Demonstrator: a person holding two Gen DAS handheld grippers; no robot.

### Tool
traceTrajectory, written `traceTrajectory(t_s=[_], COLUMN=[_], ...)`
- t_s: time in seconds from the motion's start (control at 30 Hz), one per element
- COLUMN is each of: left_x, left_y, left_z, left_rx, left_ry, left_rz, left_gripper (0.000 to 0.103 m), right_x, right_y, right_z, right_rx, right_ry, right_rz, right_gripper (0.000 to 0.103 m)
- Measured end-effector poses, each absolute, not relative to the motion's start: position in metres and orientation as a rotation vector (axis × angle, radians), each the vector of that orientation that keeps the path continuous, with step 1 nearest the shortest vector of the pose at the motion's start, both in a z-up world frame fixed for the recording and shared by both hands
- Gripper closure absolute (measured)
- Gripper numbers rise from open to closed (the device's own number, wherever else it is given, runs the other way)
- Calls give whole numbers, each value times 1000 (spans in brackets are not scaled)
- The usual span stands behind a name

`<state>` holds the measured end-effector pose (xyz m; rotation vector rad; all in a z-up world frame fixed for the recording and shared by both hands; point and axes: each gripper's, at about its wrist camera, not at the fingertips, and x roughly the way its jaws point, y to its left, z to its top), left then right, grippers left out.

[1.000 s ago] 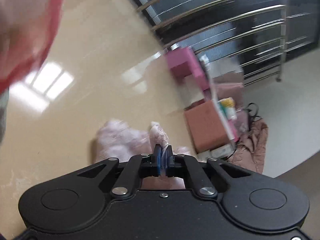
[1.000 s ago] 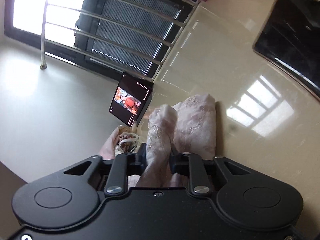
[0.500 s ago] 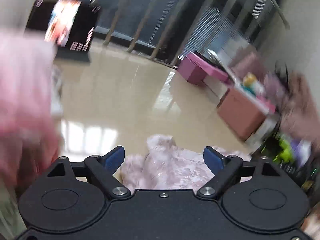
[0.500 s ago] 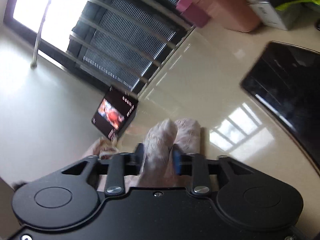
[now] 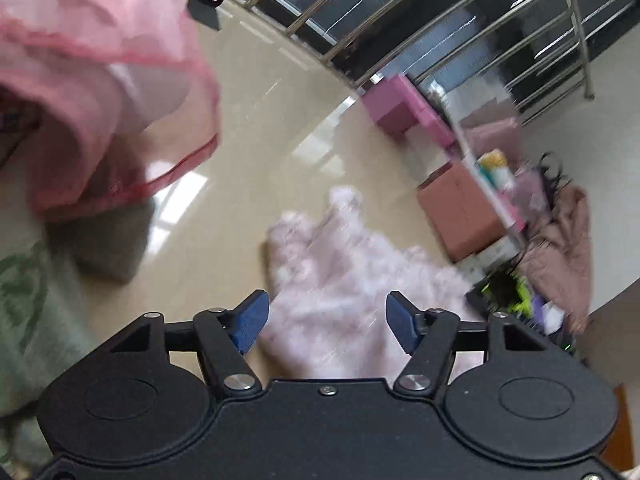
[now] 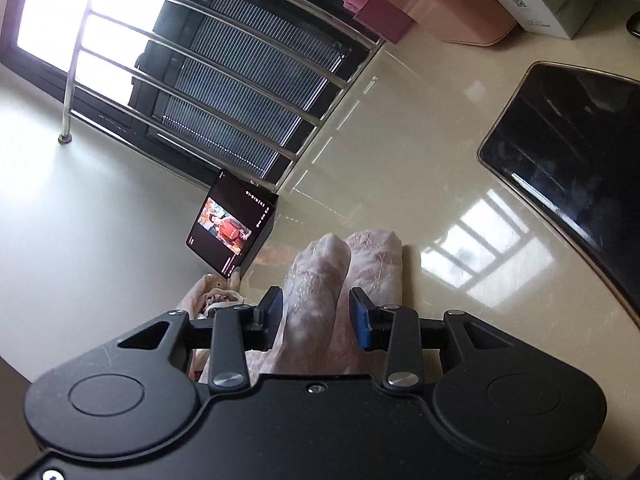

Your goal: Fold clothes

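Observation:
A pale pink lacy garment [image 5: 340, 272] lies bunched on the glossy beige table [image 5: 248, 128]. My left gripper [image 5: 326, 322] hovers just over its near part. The blue pads [image 5: 250, 320] stand apart and are closing, touching no cloth. In the right wrist view a raised fold of the same garment [image 6: 316, 276] runs up between the fingers of my right gripper [image 6: 316, 318]. Those jaws sit a little wider than the fold and do not squeeze it.
A sheer pink cloth with a red hem [image 5: 100, 92] hangs close at upper left, over a green-printed cloth [image 5: 24, 300]. A propped phone [image 6: 230, 228] plays video at the table's far edge. A dark tablet [image 6: 568, 152] lies right. Pink boxes [image 5: 460, 212] and a steel railing [image 6: 240, 52] stand behind.
My left gripper let go of the garment's corner, spread wide, then narrowed somewhat while its view swung. My right gripper's jaws parted from their pinch on the fold.

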<state>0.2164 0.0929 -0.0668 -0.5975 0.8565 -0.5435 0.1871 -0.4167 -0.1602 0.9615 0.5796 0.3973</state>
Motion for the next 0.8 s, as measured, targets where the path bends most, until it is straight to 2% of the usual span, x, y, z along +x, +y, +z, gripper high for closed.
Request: traceTrajectory(t_s=[0.07, 0.1, 0.13, 0.17, 0.33, 0.43, 0.47, 0.53, 0.6, 0.7, 0.8], left_x=[213, 212, 211, 209, 200, 202, 203, 205, 205, 204, 202], left_y=[92, 91, 91, 90, 86, 87, 87, 87, 89, 91, 92], left_z=[-72, -75, -78, -79, -76, -83, -85, -88, -91, -94, -96], left_rx=[-579, -593, -608, -630, -638, -652, -658, -669, -677, -705, -707], left_ry=[873, 874, 873, 857, 778, 785, 786, 783, 779, 767, 760], left_rz=[-561, -595, -630, -674, -803, -828, -832, -848, -850, -861, -877], left_gripper=[56, 75, 86, 87, 87, 86, 86, 81, 75, 65, 57], right_x=[186, 186, 186, 186, 167, 147, 144, 149, 162, 195, 231], right_y=[-416, -415, -414, -413, -414, -401, -390, -354, -307, -227, -158], right_z=[-162, -163, -163, -163, -145, -97, -77, -36, -7, 4, -10], right_rx=[960, 958, 954, 949, 838, 606, 511, 350, 230, 113, -15], right_ry=[584, 586, 589, 592, 566, 488, 473, 493, 584, 773, 942], right_rz=[396, 396, 393, 390, 251, 128, 127, 207, 365, 584, 584], right_gripper=[63, 64, 64, 64, 62, 56, 52, 33, 19, 19, 26])
